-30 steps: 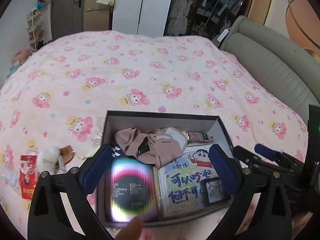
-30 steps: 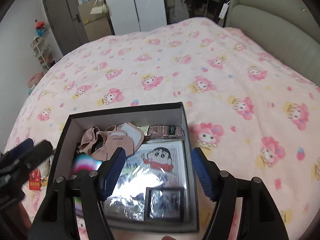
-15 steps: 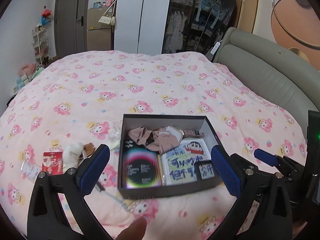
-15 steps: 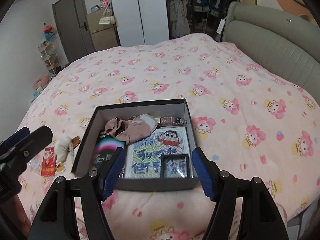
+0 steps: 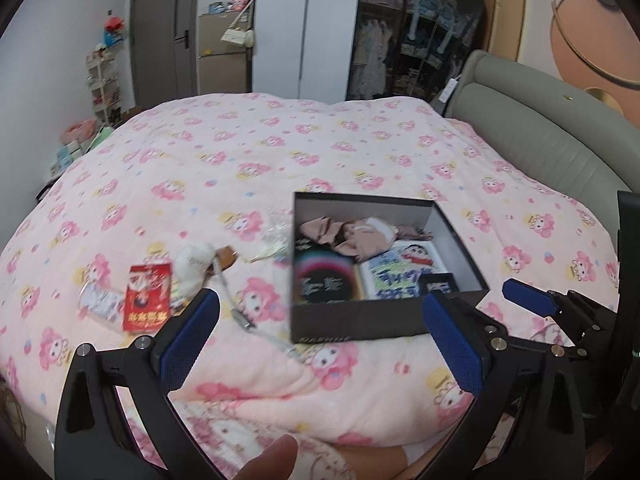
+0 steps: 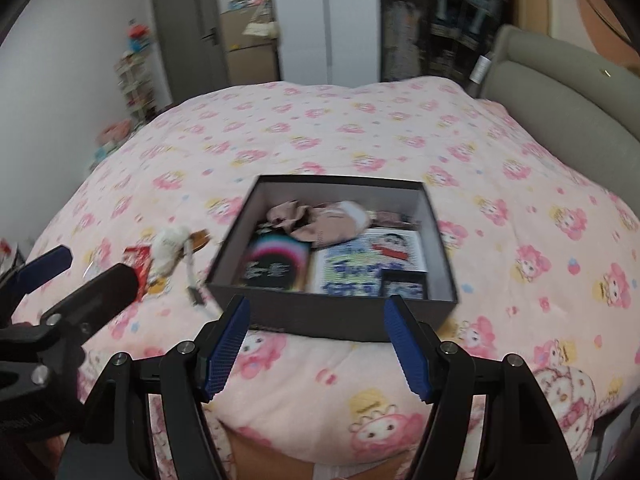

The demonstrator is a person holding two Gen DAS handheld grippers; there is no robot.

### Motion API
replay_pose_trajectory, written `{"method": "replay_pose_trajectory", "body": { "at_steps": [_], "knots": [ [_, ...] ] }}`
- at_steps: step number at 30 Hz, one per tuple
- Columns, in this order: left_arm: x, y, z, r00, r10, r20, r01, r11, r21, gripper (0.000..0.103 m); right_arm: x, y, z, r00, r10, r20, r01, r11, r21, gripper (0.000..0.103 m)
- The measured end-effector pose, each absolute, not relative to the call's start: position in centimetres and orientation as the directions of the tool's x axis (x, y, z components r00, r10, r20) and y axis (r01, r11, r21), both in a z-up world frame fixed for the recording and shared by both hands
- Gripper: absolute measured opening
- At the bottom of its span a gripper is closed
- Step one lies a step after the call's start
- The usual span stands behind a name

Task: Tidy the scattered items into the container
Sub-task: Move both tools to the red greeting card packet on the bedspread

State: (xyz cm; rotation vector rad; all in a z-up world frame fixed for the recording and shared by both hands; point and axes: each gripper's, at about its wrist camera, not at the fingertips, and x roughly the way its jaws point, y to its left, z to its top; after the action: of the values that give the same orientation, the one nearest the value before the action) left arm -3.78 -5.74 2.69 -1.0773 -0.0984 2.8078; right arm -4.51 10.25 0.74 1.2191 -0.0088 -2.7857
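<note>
Nearest the cameras, the left gripper is seen with its blue pads spread wide and nothing between them; a thumb tip is visible at the lower edge of the left wrist view. The right gripper is likewise held spread and empty, just in front of the near wall of the box.

The black box is set on the pink patterned quilt, near the front edge of the bed. Inside it are noted a dark disc-print sleeve at left, a cartoon-print card at right, a small dark framed item at the near right corner, and beige fabric pieces toward the far wall.

Left of the box, on the quilt, are recorded a metal chain, a white fluffy item, a red packet and a small clear wrapper; details are blurred.

Beyond the bed, a grey headboard and a grey door are seen.
</note>
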Motion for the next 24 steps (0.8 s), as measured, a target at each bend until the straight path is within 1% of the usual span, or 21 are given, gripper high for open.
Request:
{"method": "replay_pose_trajectory", "body": {
  "at_steps": [8, 13, 17, 22, 24],
  "knots": [
    [-2.7, -11.2, 1.2, -0.725, 0.082, -0.684, -0.007, -0.994, -0.112, 0.102, -4.9, 3.3, -0.5, -0.629, -0.194, -0.753, 0.250, -0.967, 0.040, 0.066],
    [-2.9, -16.1, -1.1, -0.690, 0.061, -0.722, 0.072, -0.986, -0.153, 0.101, -6.5, 0.7, -3.7, -0.550, -0.234, -0.802, 0.290, -0.954, 0.079, 0.066],
    [-3.3, -19.7, -3.3, -0.657, 0.040, -0.753, 0.138, -0.975, -0.173, 0.094, -7.4, -1.4, -6.2, -0.486, -0.258, -0.835, 0.323, -0.941, 0.102, 0.066],
    [-3.9, -23.9, -6.0, -0.627, 0.048, -0.778, 0.207, -0.952, -0.225, 0.092, -9.5, -5.4, -7.6, -0.430, -0.295, -0.853, 0.404, -0.908, 0.110, 0.066],
    [-4.4, -25.6, -7.2, -0.617, 0.064, -0.785, 0.233, -0.938, -0.259, 0.087, -10.6, -7.2, -8.1, -0.411, -0.313, -0.857, 0.430, -0.895, 0.121, 0.066]
  ]
}}
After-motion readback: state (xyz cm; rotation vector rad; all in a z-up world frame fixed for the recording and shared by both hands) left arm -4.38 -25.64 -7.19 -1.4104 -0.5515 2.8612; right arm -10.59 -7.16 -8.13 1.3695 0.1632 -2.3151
